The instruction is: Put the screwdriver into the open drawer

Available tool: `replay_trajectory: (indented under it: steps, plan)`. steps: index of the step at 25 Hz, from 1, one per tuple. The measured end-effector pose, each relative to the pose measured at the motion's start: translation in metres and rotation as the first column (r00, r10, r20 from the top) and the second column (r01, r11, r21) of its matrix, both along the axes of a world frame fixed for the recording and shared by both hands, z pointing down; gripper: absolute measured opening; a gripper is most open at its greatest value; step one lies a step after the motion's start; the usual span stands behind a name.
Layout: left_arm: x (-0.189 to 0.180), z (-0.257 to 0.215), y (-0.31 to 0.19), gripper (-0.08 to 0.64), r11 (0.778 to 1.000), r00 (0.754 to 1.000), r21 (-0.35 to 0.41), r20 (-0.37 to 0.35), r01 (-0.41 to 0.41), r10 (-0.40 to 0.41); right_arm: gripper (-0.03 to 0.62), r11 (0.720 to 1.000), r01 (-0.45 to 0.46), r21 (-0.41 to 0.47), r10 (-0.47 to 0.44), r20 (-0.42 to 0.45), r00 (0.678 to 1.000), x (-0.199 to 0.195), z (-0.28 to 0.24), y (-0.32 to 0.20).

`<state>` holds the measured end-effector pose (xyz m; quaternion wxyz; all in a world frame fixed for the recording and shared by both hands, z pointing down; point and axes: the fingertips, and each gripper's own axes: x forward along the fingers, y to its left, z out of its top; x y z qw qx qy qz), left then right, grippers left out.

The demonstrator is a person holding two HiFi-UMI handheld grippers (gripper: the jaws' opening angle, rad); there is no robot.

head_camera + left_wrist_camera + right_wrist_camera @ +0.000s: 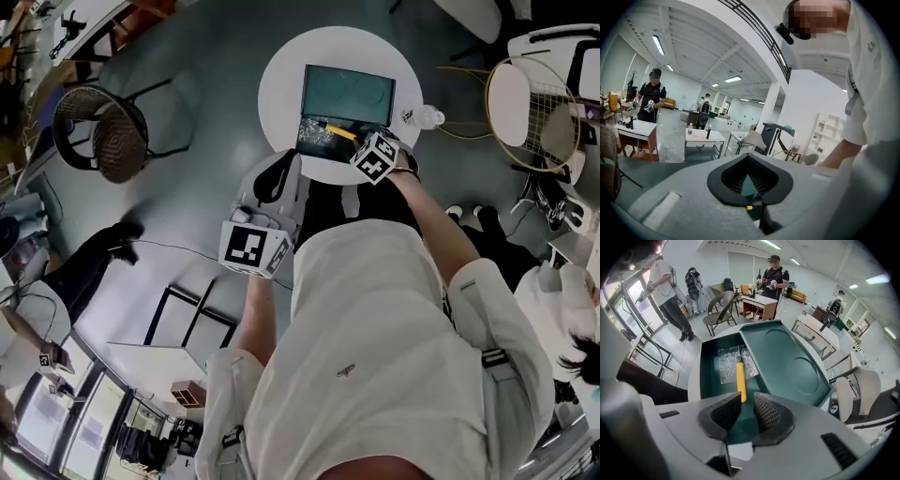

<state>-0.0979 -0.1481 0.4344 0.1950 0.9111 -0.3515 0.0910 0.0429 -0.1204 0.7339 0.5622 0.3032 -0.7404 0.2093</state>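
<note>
The screwdriver (740, 380), with its smooth yellow handle, lies in the open drawer (708, 380) on a crinkled clear plastic sheet (723, 365), beside the teal moulded box top (787, 359) on the round white table (281, 84). Your right gripper (747, 401) hangs just above the handle end, its ribbed jaws slightly apart and empty. Your left gripper (748, 173) is off the table, its jaw tips meeting on nothing.

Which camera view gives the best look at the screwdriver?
The right gripper view: the yellow-handled screwdriver lies full length in the drawer. The head view shows it small and distant; the left gripper view does not show it clearly.
</note>
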Motion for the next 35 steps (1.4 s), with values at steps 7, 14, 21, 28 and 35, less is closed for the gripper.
replay_trajectory:
  steps: [7, 14, 21, 28, 35]
  plan:
    - [0.001, -0.009, 0.007, 0.009, 0.999, 1.0, 0.029, 0.001, -0.029, 0.029, 0.089, 0.998, -0.053, 0.018, 0.053, 0.022, 0.998, 0.002, -0.015, 0.007]
    - [0.002, -0.015, 0.006, 0.009, 0.997, 0.998, 0.048, 0.002, -0.056, 0.056, 0.083, 0.991, -0.12, 0.052, 0.117, 0.064, 0.991, -0.002, -0.037, 0.007]
    - [0.009, -0.024, 0.001, 0.009, 0.995, 0.997, 0.074, -0.009, -0.071, 0.072, 0.067, 0.972, -0.186, 0.141, 0.168, 0.13, 0.977, 0.0, -0.081, 0.003]
    - [0.013, -0.03, -0.004, 0.009, 0.993, 0.997, 0.093, -0.006, -0.075, 0.076, 0.054, 0.941, -0.241, 0.239, 0.192, 0.21, 0.959, 0.003, -0.134, -0.011]
    - [0.01, -0.037, -0.01, 0.009, 0.992, 0.998, 0.114, -0.007, -0.054, 0.055, 0.017, 0.871, -0.319, 0.374, 0.187, 0.347, 0.919, 0.004, -0.207, -0.03]
